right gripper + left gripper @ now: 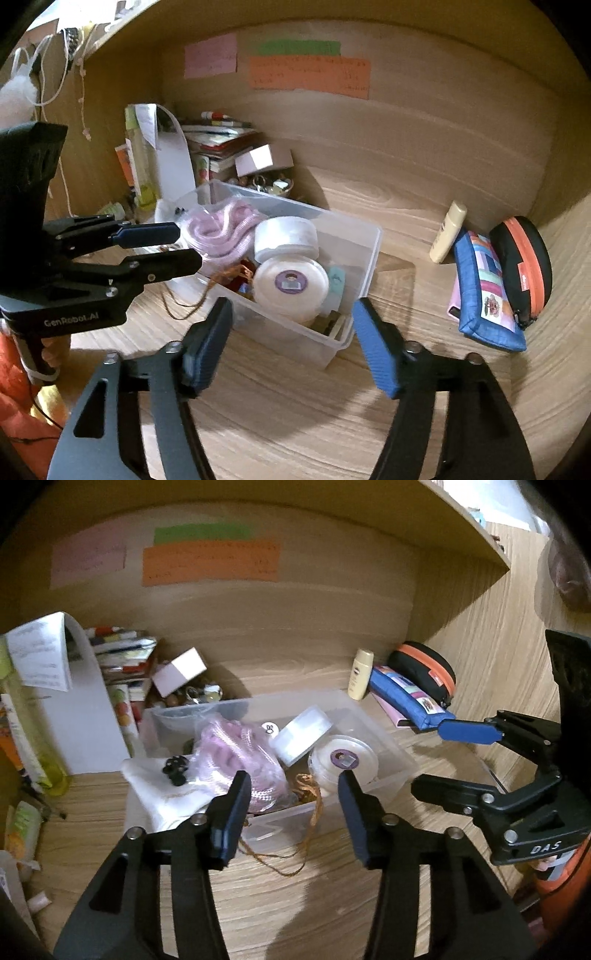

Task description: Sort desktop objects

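Observation:
A clear plastic bin [391, 755] [364, 236] sits on the wooden desk. It holds a pink cord bundle in a bag [236, 753] [221, 229], two white round containers [303, 734] [290, 284] and an orange string [314, 812] that hangs over its near wall. My left gripper [293, 812] is open and empty just in front of the bin. My right gripper [291, 343] is open and empty, near the bin's right corner. It shows at the right of the left wrist view [439, 760].
A cream bottle [360, 674] [447, 232], a blue pouch [406, 698] [484, 295] and a black-orange case [424, 668] [524, 266] lie at the back right. Books [122, 657] [221, 144], a small box [179, 672] and papers crowd the back left. A shelf [461, 528] hangs above.

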Motion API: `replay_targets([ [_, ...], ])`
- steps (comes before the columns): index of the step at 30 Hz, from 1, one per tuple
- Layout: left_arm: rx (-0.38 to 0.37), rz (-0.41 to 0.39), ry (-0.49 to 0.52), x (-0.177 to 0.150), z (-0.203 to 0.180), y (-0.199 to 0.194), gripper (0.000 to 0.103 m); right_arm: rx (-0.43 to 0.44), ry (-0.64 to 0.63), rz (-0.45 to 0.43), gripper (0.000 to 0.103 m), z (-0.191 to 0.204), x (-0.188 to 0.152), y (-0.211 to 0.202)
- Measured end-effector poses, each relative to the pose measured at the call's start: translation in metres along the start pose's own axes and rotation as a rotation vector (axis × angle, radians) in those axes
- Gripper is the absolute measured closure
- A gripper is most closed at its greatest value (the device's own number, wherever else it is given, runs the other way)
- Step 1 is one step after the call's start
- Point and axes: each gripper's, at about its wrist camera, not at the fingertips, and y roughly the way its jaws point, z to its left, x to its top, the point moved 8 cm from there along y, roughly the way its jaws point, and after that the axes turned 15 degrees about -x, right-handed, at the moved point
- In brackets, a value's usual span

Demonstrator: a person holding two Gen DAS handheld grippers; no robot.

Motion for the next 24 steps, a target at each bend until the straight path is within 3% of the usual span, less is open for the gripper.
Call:
replay_targets([
  [10, 0.062, -0.074, 0.005, -0.003, -0.002, -0.034, 0.038, -0.008, 0.045, -0.070, 0.019, 0.007, 0.004, -0.025],
  [15, 0.152, -0.132, -0.008, -0.005, 0.006, -0.052, 0.010, -0.022, 0.075, -0.094, 0.016, 0.008, 0.003, -0.033],
  [19, 0.189, -0.140, -0.011, -0.009, 0.009, -0.059, 0.008, -0.049, 0.099, -0.106, 0.006, 0.007, 0.001, -0.035],
  [24, 0.206, -0.136, -0.041, -0.014, 0.016, -0.060, 0.006, -0.070, 0.123, -0.111, 0.003, 0.006, -0.003, -0.036],
])
